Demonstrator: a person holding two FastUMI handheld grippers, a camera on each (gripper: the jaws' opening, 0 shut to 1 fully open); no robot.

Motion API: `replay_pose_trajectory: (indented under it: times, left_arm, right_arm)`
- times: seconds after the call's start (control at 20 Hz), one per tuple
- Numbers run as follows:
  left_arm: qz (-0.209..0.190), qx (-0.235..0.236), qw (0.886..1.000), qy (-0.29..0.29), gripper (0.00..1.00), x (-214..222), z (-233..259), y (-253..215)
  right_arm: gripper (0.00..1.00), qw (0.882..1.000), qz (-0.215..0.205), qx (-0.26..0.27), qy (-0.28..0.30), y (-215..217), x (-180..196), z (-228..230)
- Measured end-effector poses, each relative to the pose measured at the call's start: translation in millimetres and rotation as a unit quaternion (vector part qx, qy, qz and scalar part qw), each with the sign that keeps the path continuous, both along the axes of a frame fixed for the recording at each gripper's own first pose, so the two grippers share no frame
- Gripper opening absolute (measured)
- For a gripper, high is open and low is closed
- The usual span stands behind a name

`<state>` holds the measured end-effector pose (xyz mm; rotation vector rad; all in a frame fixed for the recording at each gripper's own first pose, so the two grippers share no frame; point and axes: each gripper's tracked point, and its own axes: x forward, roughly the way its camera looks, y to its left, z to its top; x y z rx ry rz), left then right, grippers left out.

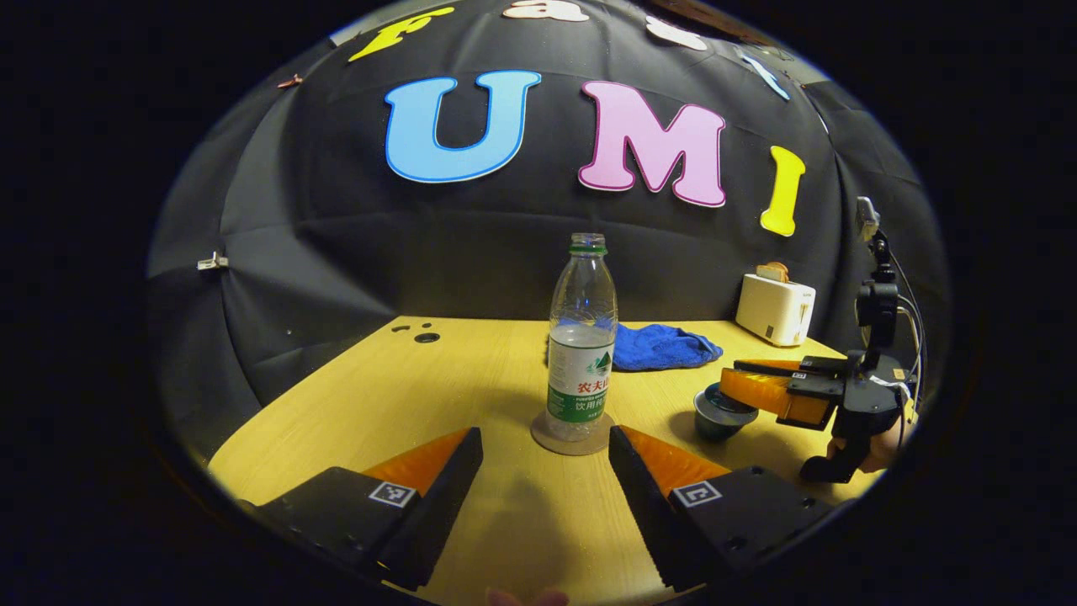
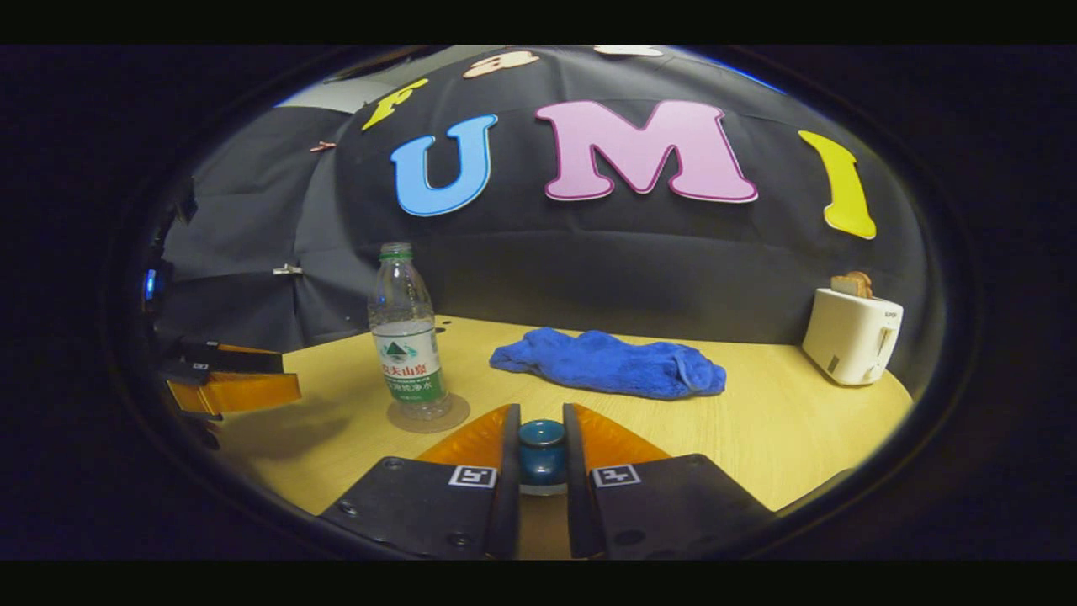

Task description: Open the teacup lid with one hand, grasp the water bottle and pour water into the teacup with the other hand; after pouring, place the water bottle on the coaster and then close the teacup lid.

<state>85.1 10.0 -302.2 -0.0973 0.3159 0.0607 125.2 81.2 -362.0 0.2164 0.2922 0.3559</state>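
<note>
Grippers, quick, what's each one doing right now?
Left gripper: open, holding nothing, bottle ahead on its coaster.
Right gripper: closed on the teacup lid.

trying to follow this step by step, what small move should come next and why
Probably lower the right claw to seat the lid on the teacup and let go. Its fingers press on the lid's knob over the cup, while the water bottle stands upright on the coaster and the left claw sits open, apart from it.

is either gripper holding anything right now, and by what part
The right gripper is shut on the teacup lid, pinching its knob. The left gripper is open, holding nothing.
</note>
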Motion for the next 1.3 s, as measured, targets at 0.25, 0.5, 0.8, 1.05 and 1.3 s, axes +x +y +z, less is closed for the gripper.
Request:
replay_pose_trajectory:
  times: [0.25, 0.5, 0.8, 1.05, 1.3]
  left_arm:
    - [-0.001, 0.000, 1.000, -0.003, 0.95, 3.9, 0.0, -3.5]
    - [-0.004, 0.000, 1.000, -0.002, 0.95, 3.8, 1.4, -5.0]
    - [0.001, -0.007, 1.000, -0.013, 0.95, 2.0, 22.5, -4.2]
    - [-0.005, -0.002, 1.000, -0.022, 0.95, -4.0, 65.7, -9.2]
    - [-0.023, -0.008, 0.999, -0.042, 0.95, -16.2, 135.7, -14.5]
  right_arm:
    - [0.26, 1.000, 0.006, -0.004, 0.013, 1.6, 0.5, -11.3]
    - [0.34, 1.000, 0.009, -0.004, 0.020, 3.8, -1.6, -13.6]
    - [0.67, 1.000, -0.011, 0.007, 0.006, -5.0, -12.1, 22.7]
    - [0.87, 1.000, -0.020, -0.007, -0.014, -19.3, -37.4, 91.6]
    - [0.88, 0.999, -0.022, -0.010, -0.039, -35.7, -58.1, 177.7]
